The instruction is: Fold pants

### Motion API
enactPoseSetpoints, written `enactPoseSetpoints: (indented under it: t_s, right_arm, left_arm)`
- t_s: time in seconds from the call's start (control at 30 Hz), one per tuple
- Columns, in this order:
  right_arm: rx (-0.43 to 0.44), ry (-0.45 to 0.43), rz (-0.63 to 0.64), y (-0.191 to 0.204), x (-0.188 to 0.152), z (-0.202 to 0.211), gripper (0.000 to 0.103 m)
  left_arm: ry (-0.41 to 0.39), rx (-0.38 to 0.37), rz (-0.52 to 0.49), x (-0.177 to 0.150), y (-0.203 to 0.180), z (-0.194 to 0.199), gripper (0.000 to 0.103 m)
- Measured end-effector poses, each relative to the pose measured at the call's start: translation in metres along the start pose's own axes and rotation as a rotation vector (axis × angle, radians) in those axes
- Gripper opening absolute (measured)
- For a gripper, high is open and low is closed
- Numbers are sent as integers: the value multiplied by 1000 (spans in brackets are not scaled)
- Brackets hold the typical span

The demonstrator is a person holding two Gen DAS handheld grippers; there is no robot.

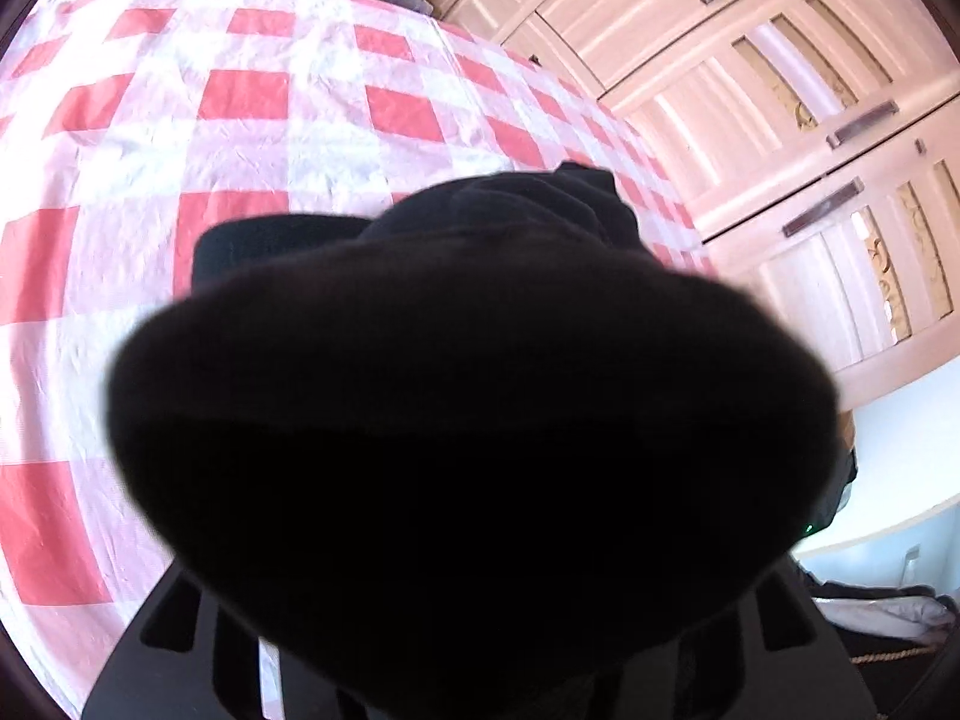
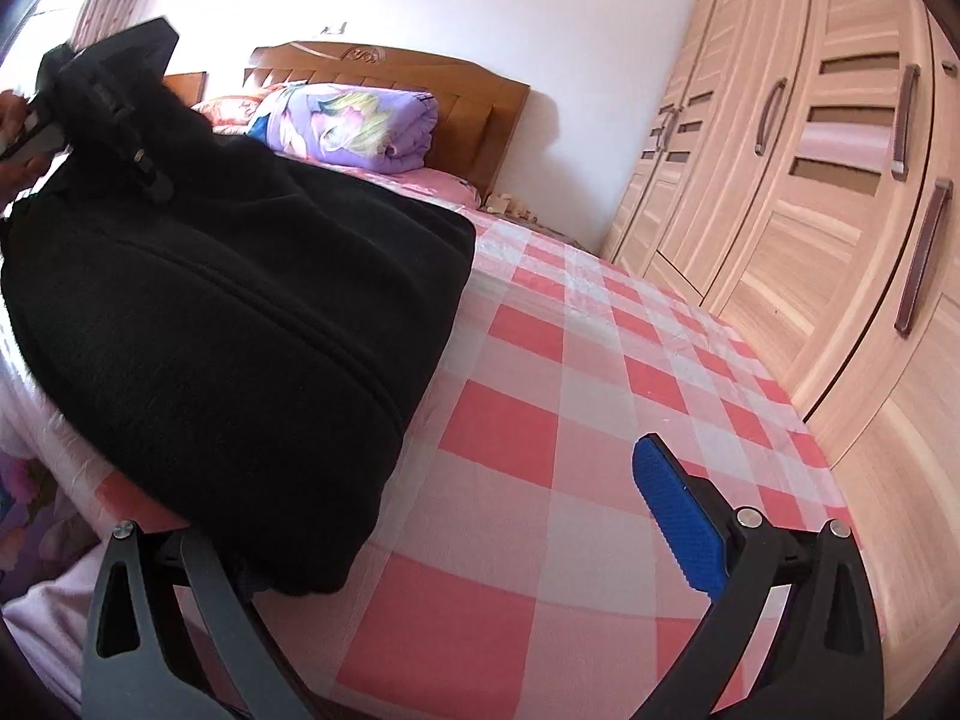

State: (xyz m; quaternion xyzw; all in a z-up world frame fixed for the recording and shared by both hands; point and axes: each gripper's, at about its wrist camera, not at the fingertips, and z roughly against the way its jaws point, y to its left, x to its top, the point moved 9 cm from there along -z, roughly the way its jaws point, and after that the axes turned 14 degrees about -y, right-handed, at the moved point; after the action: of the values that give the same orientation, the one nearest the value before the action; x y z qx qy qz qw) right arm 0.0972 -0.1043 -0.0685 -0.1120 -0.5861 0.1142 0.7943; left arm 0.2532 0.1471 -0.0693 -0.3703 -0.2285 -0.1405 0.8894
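Note:
The black pants [image 2: 228, 312] lie bunched on the pink checked bed sheet [image 2: 540, 396]. In the right wrist view my left gripper [image 2: 150, 174] is at the top left, shut on the far end of the pants and lifting it. In the left wrist view the held black cloth [image 1: 468, 420] fills the frame and hides the fingers. My right gripper [image 2: 456, 516] is open near the bed's front edge; its blue right pad [image 2: 678, 516] is clear of the cloth and its left finger is hidden under the pants' near end.
A wooden wardrobe [image 2: 810, 192] runs along the right side of the bed. A folded purple quilt [image 2: 348, 126] and a wooden headboard [image 2: 390, 66] are at the far end. Bare checked sheet lies right of the pants.

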Motion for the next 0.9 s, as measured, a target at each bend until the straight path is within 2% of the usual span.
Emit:
enactPoseSetpoints:
  t_s: [0.1,0.17,0.2,0.23,0.27,0.3,0.33,0.37,0.4,0.43,0.47,0.5,0.57,0.6,0.7,0.77,0.8,0.83,0.9]
  right_arm:
    - [83,-14,29,6,-2,18,98]
    - [173,-38,60,11,-6,38,98]
    - [233,-46,55,13,-7,48,98]
    - [301,-56,9,9,-5,59,98]
    - [361,-70,-72,1,-1,67,98]
    - [397,-79,-130,-5,4,70,98]
    - [439,-101,-231,-20,14,70,98]
    - [455,-119,-294,-31,24,67,98]
    - [462,-135,-342,-43,35,60,98]
    - [447,-162,-397,-60,53,46,98]
    - [443,-186,-438,-70,66,35,98]
    - [465,-197,-481,-75,77,23,98]
    - [575,-153,-588,-72,101,-23,98]
    - [604,-130,-608,-68,107,-41,98]
    - [734,4,-680,-34,124,-111,98]
    - [877,143,-811,-4,132,-153,98]
    - [905,238,-874,13,132,-179,99]
    - [891,296,-888,24,130,-194,99]
    - [871,423,-804,55,119,-223,98]
  left_arm:
    - [31,13,-7,-8,8,-1,51]
    - [30,-14,17,-14,10,11,52]
    - [18,-13,31,-15,14,17,64]
    - [-40,-16,48,-10,20,33,84]
    - [-91,-36,77,-5,25,44,95]
    - [-184,-93,178,6,39,68,98]
    - [-251,-109,256,13,52,86,98]
    - [-355,-62,313,19,69,112,98]
    - [-416,-8,302,23,72,129,98]
    - [-455,39,247,24,67,144,98]
    - [-474,59,201,22,57,152,99]
    - [-485,46,160,17,37,156,99]
    - [-458,-20,89,4,-1,142,99]
    - [-431,-20,26,-7,-25,123,99]
    - [-353,0,-90,-34,-58,77,99]
    - [-307,30,-132,-46,-61,47,99]
    - [-271,39,-127,-53,-56,31,99]
    - [-256,39,-111,-56,-49,22,99]
    - [-273,0,-89,-60,-39,16,99]
